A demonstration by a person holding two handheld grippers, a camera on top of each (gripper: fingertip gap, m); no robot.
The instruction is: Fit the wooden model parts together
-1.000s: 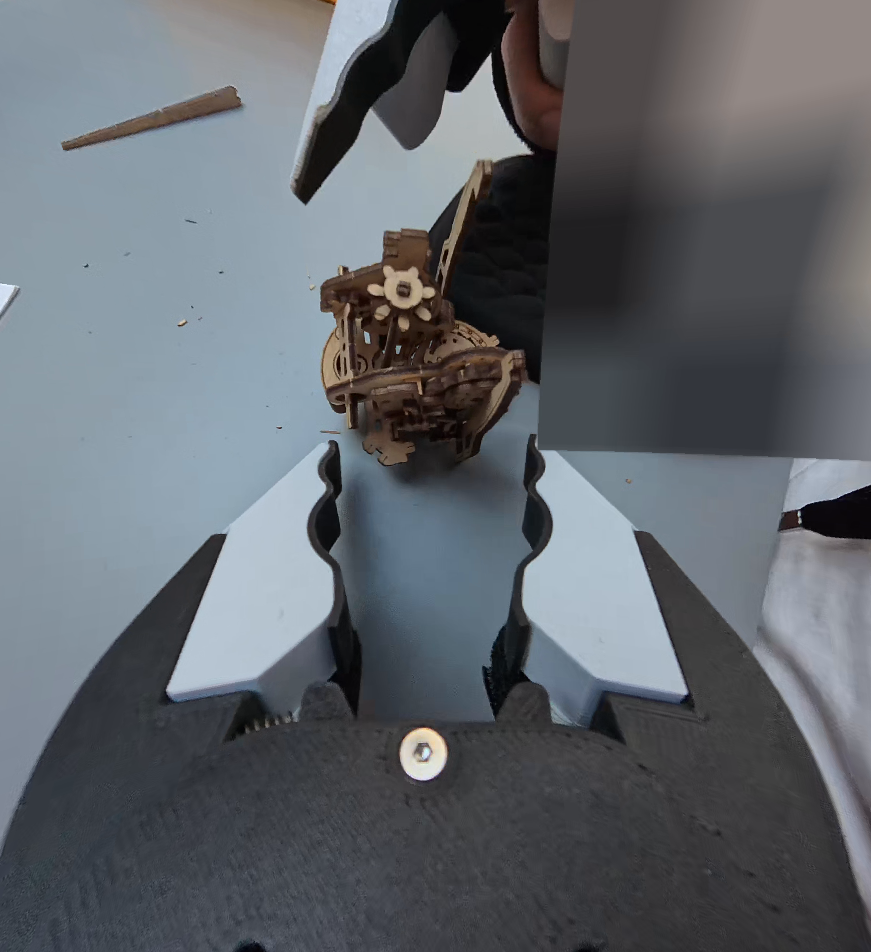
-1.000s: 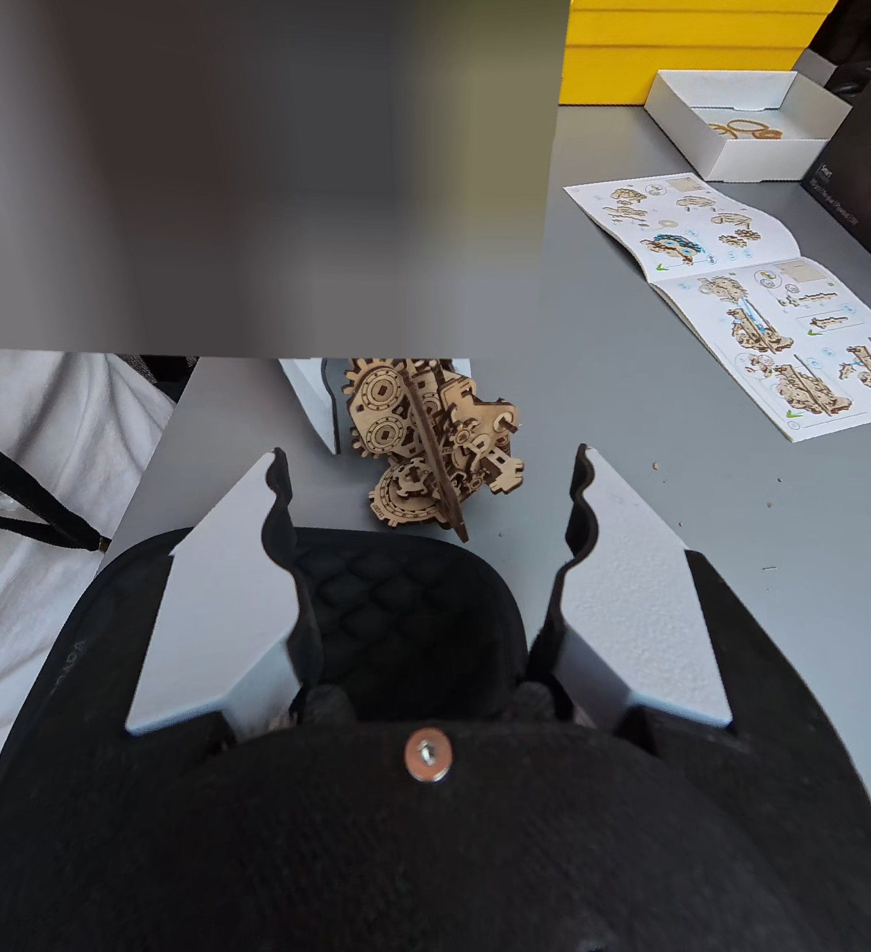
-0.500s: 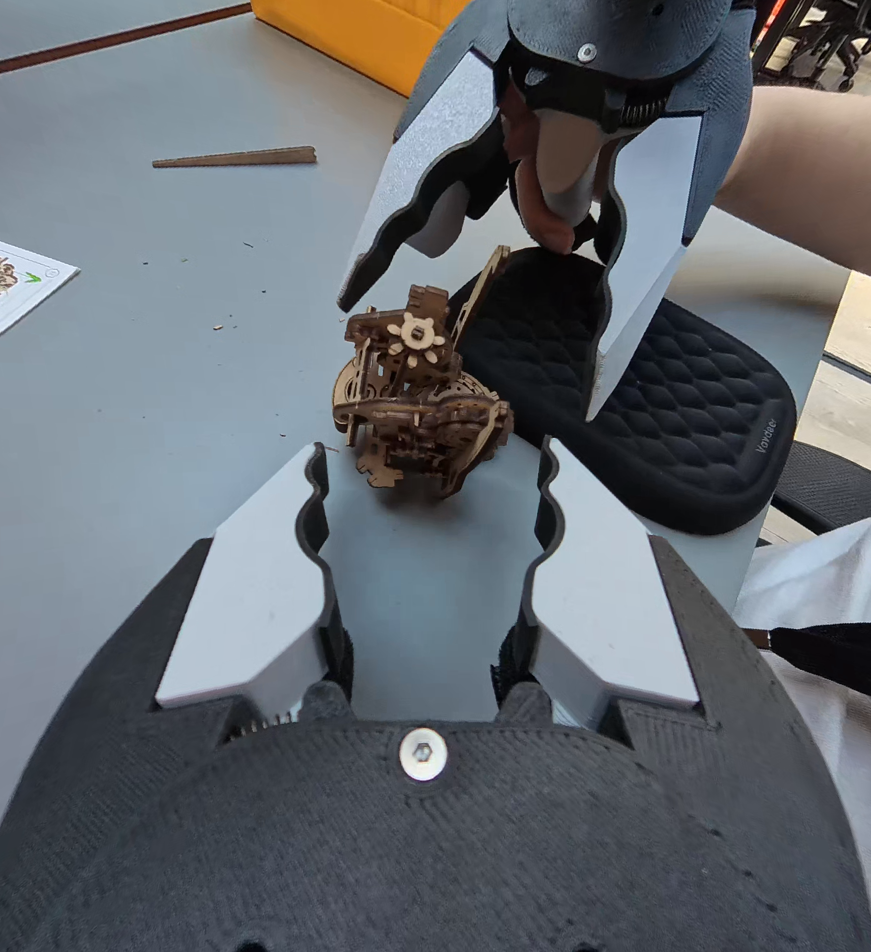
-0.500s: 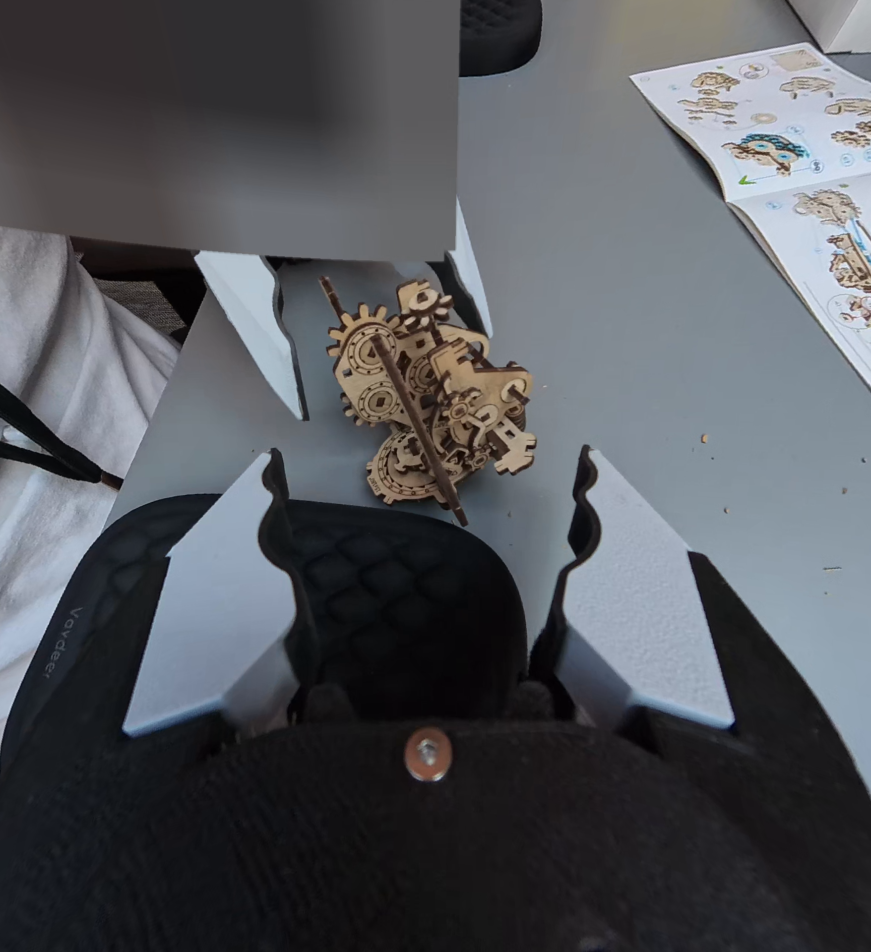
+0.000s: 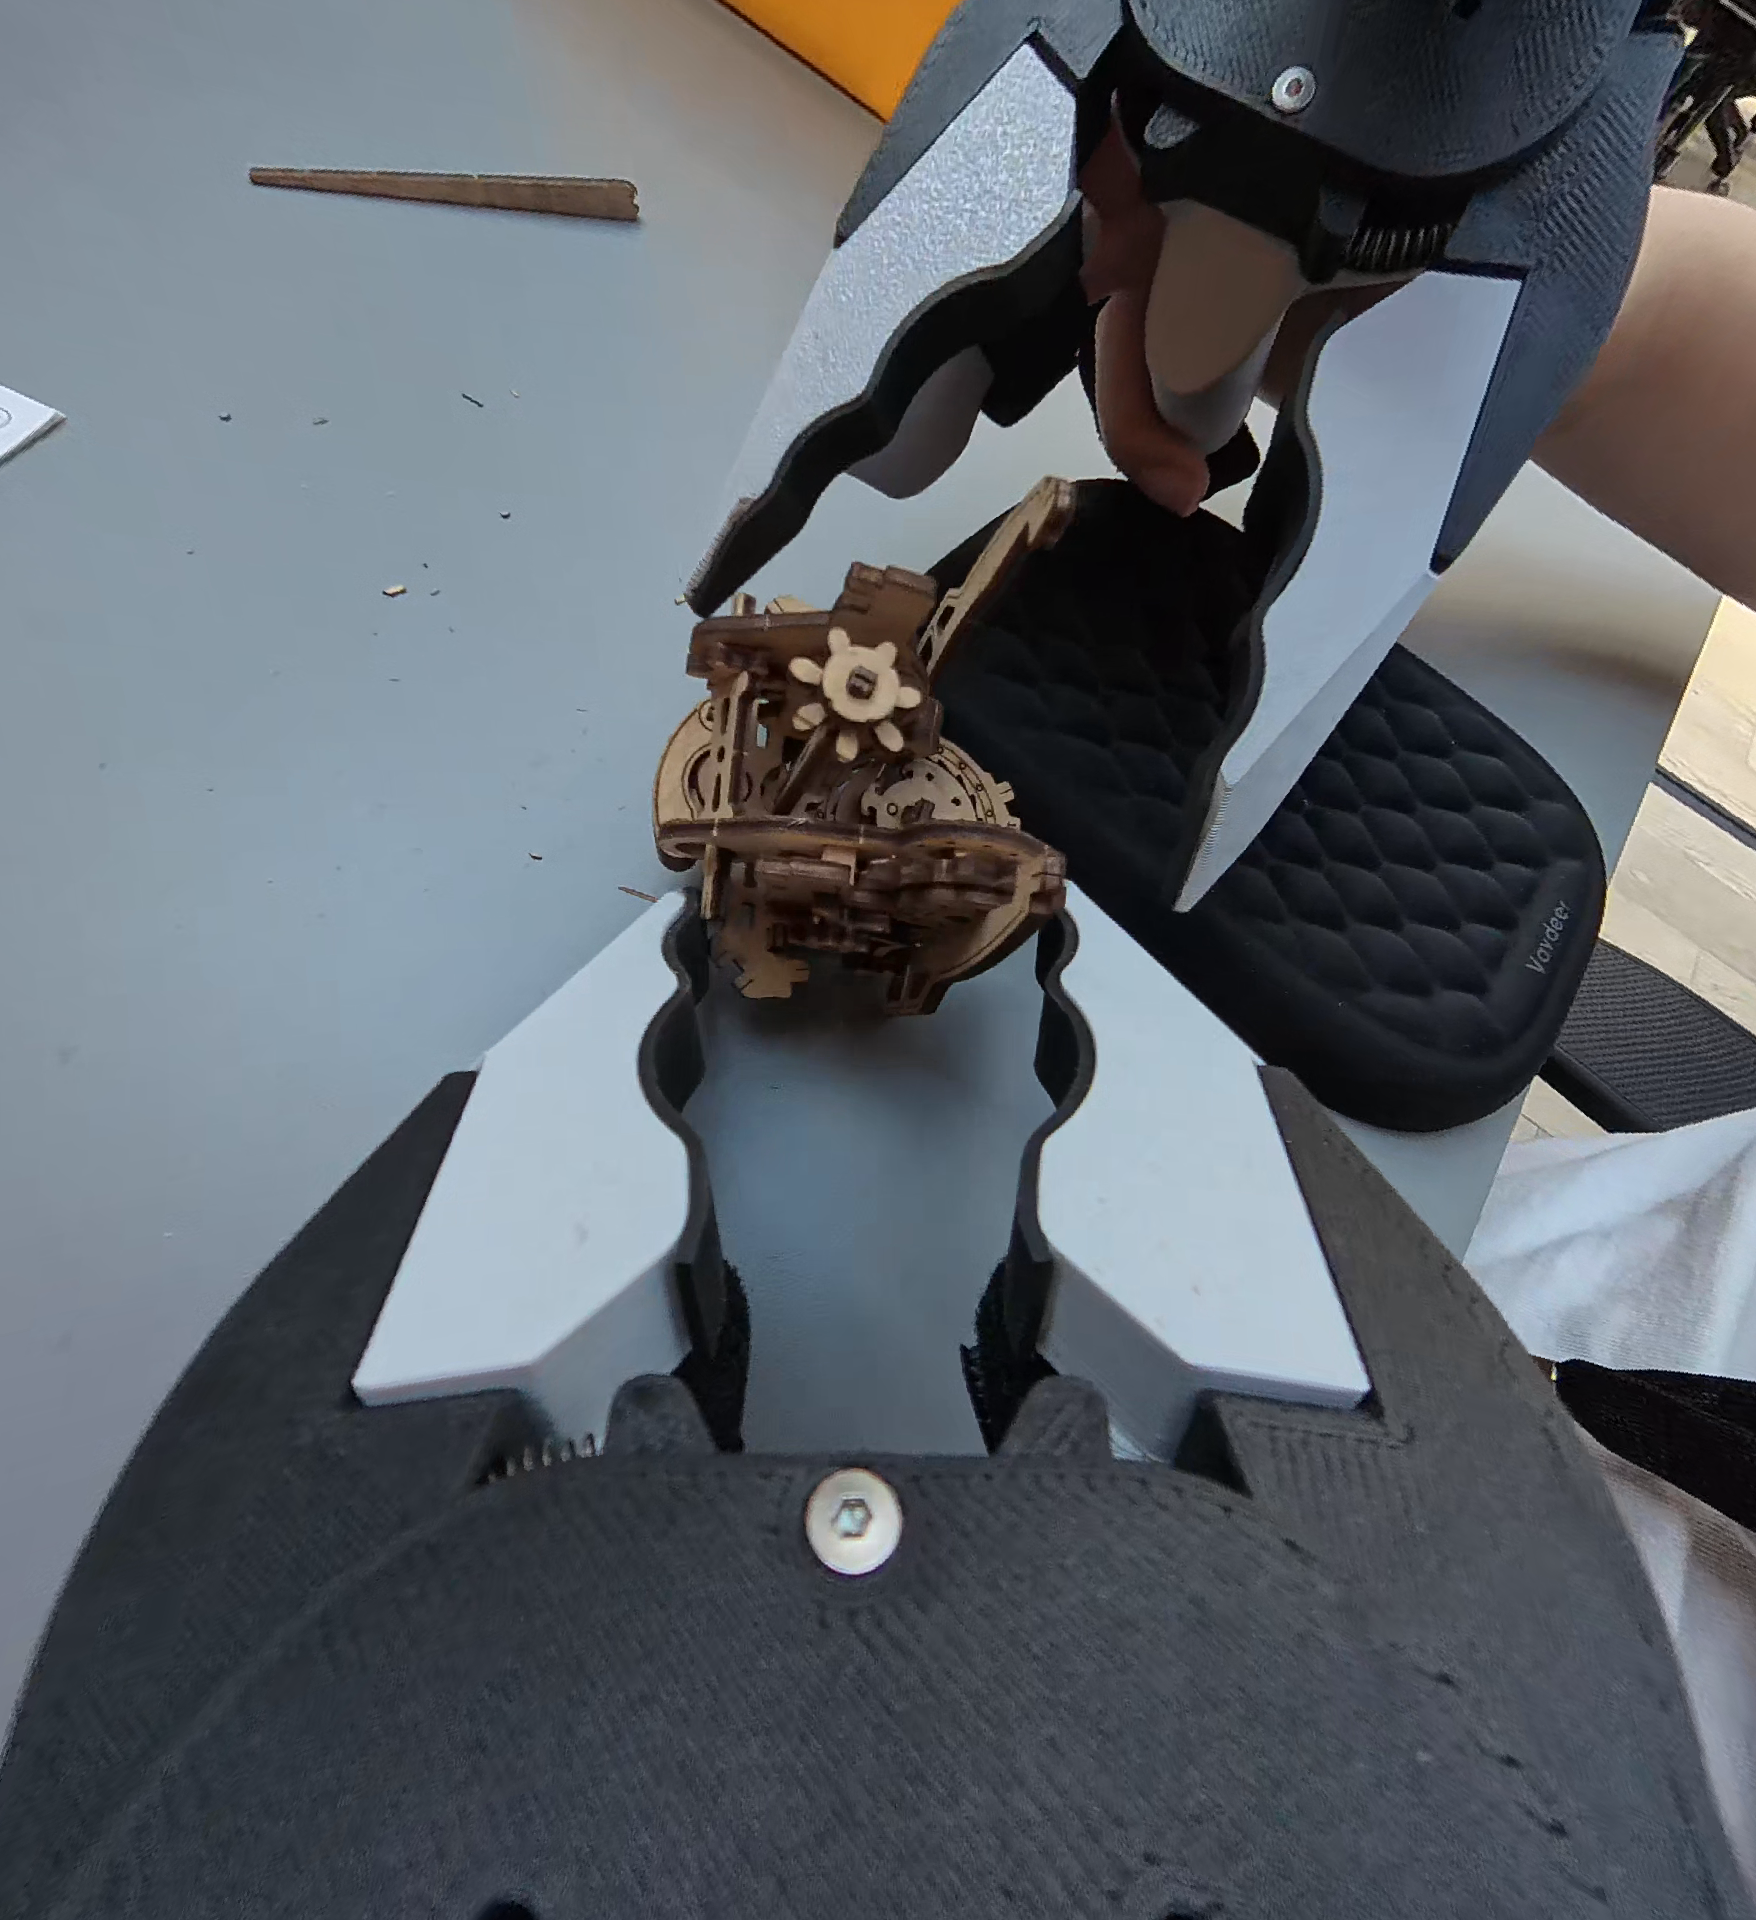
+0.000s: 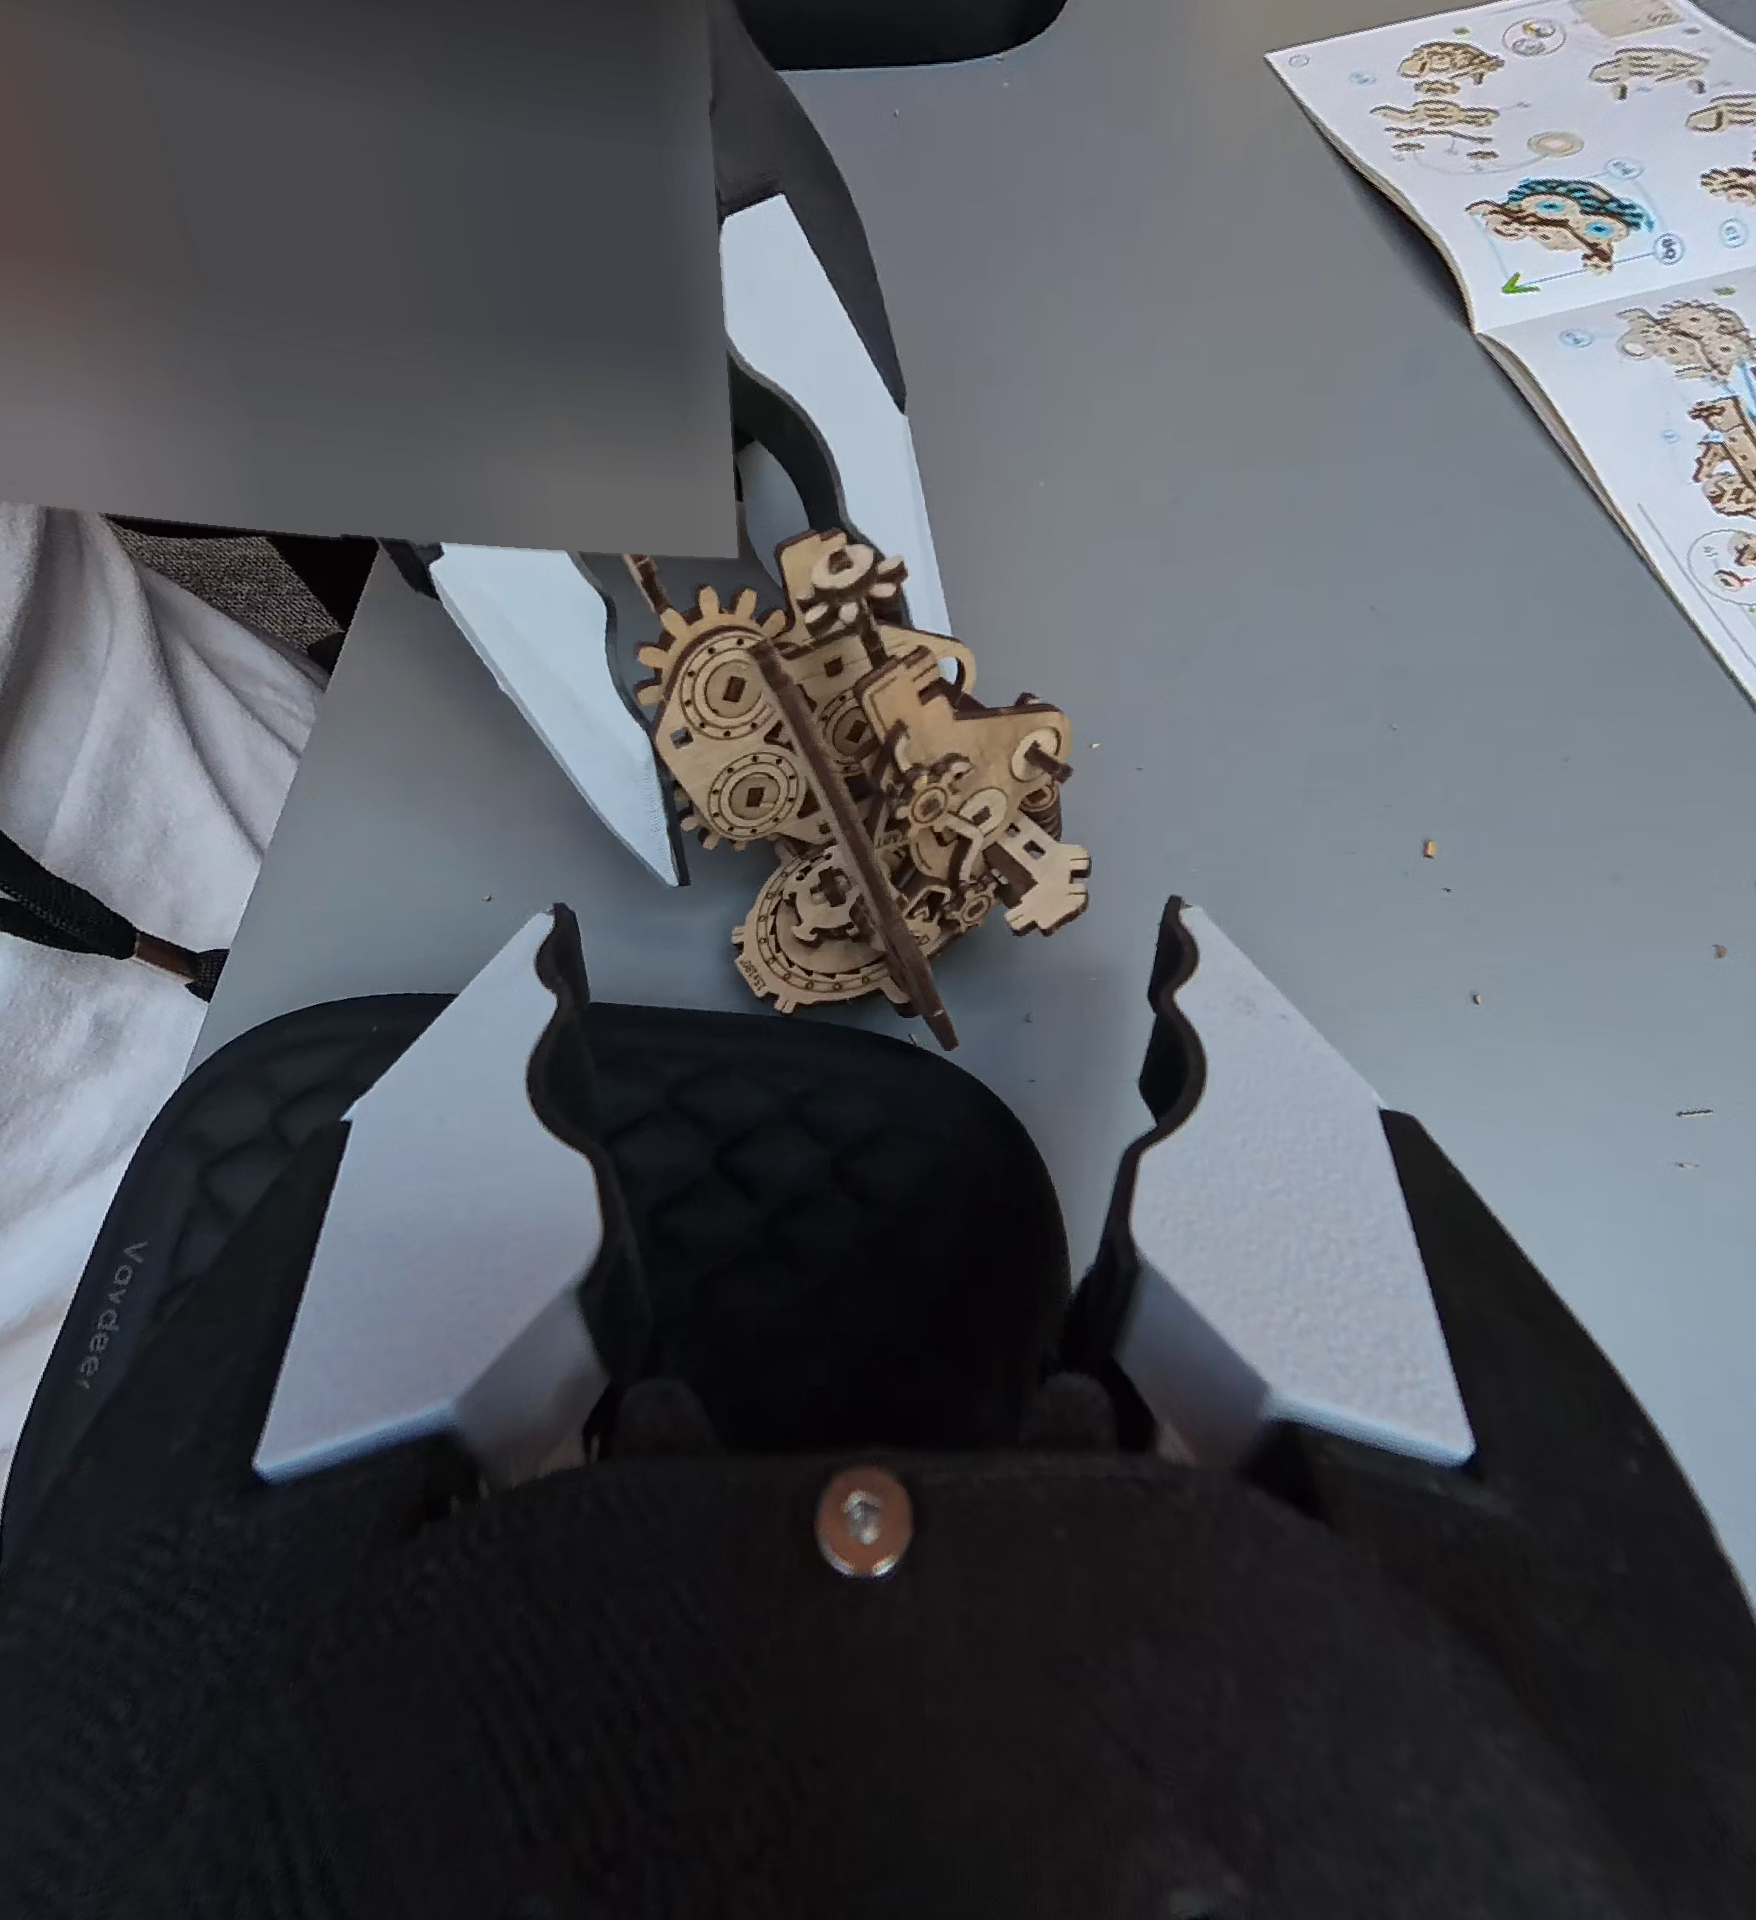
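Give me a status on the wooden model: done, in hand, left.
Done: the model is largely assembled, with gears and plates fitted, resting on the table.
In hand: nothing. The left gripper is open with its tips flanking the model's near end; the right gripper is open above its far side.
Left: gripping the model. A loose wooden strip lies apart; whether it belongs is unclear.

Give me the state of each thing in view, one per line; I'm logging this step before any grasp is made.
Left gripper: open, fingertips flanking the model's near end.
Right gripper: open, empty, above the model.
Brown wooden gear model: partly assembled, resting on the grey table, ungripped.
White instruction booklet: lying open.
Thin wooden strip: loose, flat on the table.
Black quilted pad: overhanging the table edge.
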